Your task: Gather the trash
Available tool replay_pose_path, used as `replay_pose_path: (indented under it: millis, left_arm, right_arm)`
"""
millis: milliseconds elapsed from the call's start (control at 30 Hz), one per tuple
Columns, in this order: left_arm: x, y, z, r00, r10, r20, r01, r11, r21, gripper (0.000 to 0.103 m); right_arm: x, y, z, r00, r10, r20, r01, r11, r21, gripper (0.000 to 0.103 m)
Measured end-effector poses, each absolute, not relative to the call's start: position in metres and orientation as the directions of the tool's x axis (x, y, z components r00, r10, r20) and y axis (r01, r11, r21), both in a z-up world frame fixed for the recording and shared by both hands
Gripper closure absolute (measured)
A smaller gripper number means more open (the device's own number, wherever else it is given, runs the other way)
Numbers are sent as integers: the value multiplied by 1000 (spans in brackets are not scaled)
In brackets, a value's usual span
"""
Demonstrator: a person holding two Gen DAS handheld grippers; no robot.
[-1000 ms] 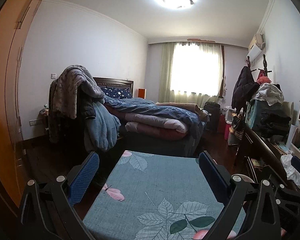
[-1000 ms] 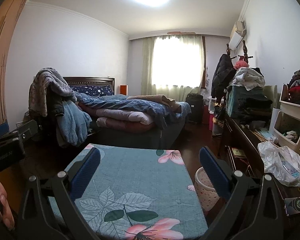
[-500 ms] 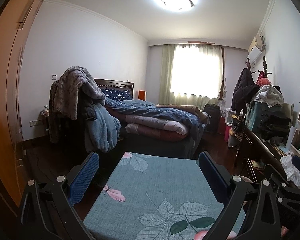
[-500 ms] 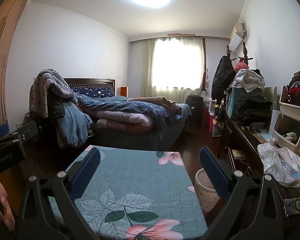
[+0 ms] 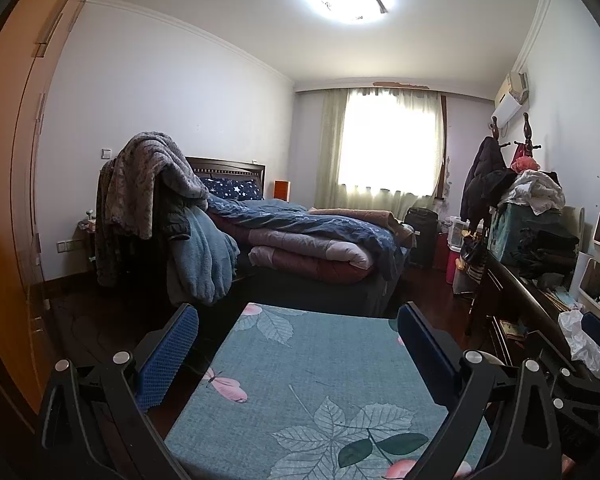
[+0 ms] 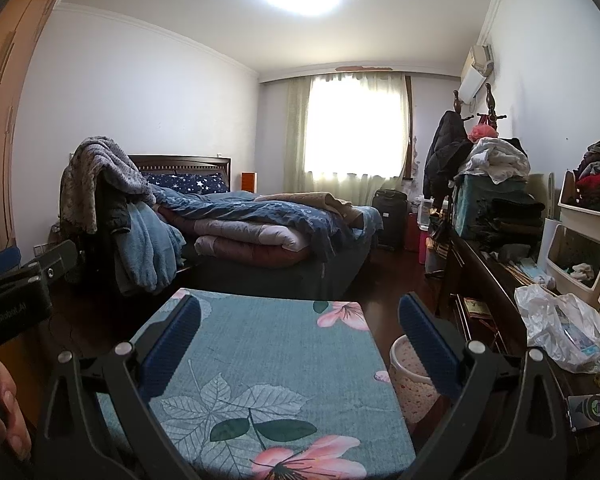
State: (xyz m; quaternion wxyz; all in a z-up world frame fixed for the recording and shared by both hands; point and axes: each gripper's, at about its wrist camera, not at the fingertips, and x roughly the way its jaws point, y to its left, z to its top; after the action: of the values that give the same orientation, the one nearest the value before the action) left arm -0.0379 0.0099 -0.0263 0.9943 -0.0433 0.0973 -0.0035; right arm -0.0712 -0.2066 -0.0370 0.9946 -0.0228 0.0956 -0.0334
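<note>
My left gripper (image 5: 298,322) is open and empty, held above a table with a teal floral cloth (image 5: 312,364). My right gripper (image 6: 300,314) is open and empty above the same cloth (image 6: 268,344). A crumpled clear plastic bag (image 6: 568,332) lies on the dark desk at the right; it also shows in the left wrist view (image 5: 584,344). A small speckled waste bin (image 6: 414,384) stands on the floor just right of the table. No trash lies on the cloth.
A bed (image 5: 312,236) piled with quilts fills the middle of the room. A chair draped with blankets (image 5: 160,208) stands at its left. The dark desk (image 6: 496,292) with clothes and white storage bins (image 6: 580,248) runs along the right wall. A wooden wardrobe (image 5: 8,200) is on the left.
Both grippers have tilted very slightly, shifting the view a little. Nothing was taken hold of or let go.
</note>
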Motion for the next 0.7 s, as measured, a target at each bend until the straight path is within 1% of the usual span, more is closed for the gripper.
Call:
replay_pose_path:
  millis: [700]
  left_arm:
    - [-41, 2, -27, 980, -31, -197, 13, 996, -92, 4]
  right_arm:
    - [-78, -209, -41, 978, -89, -187, 81, 996, -48, 3]
